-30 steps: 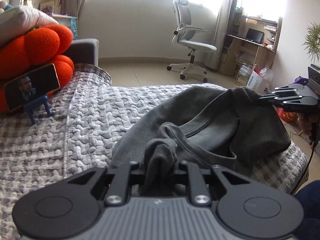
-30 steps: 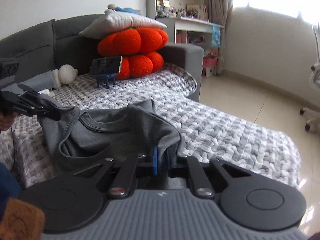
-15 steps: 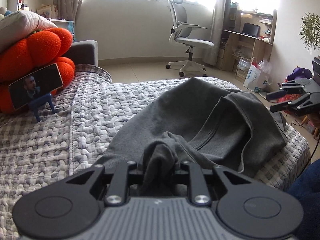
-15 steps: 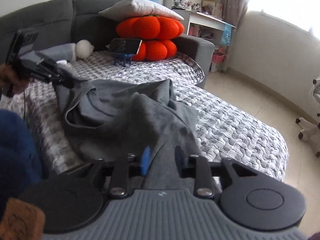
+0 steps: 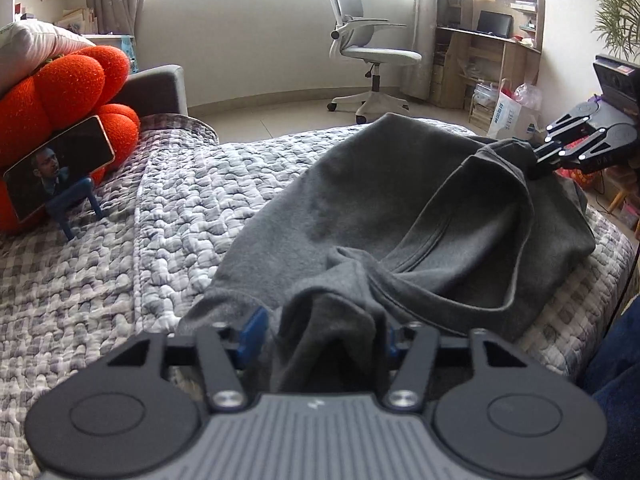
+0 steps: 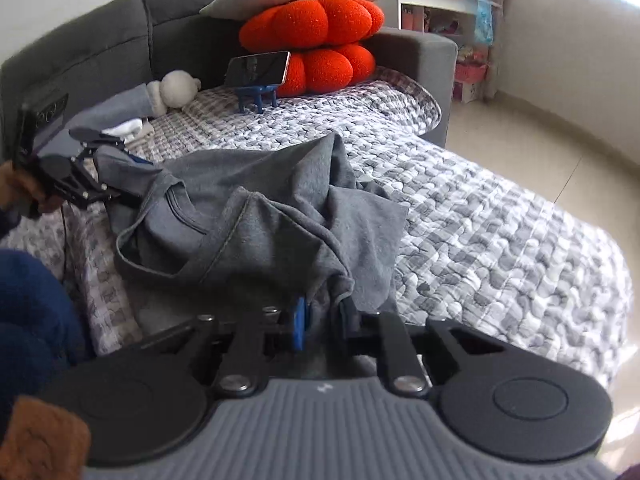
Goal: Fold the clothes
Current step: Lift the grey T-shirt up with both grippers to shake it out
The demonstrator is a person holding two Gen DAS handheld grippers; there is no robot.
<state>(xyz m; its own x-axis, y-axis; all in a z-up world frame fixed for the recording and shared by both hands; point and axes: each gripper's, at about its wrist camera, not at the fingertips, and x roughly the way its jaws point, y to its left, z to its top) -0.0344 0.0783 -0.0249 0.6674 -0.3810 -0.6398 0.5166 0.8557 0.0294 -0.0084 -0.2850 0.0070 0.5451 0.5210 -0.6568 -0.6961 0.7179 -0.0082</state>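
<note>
Shirt: grey shirt [image 5: 360, 208] lay bunched on the quilt [image 5: 180, 200] near the bed's front edge, collar opening facing up
Left tool: left tool [image 5: 320, 334] had its jaws opening, a gathered fold of shirt between the blue pads; the left pad [image 5: 251, 330] stood clear of the cloth
Right tool: right tool [image 6: 320, 312] had its jaws closing on a hanging corner of shirt, pads close about the cloth
Edges: one hem ran across the heap's middle; a far corner reached toward the bed's middle
Open room: bare quilt stretched beyond the shirt toward the phone [image 6: 258, 68] on its blue stand and the orange cushion [image 6: 316, 36]; floor lay open past the bed's side
</note>
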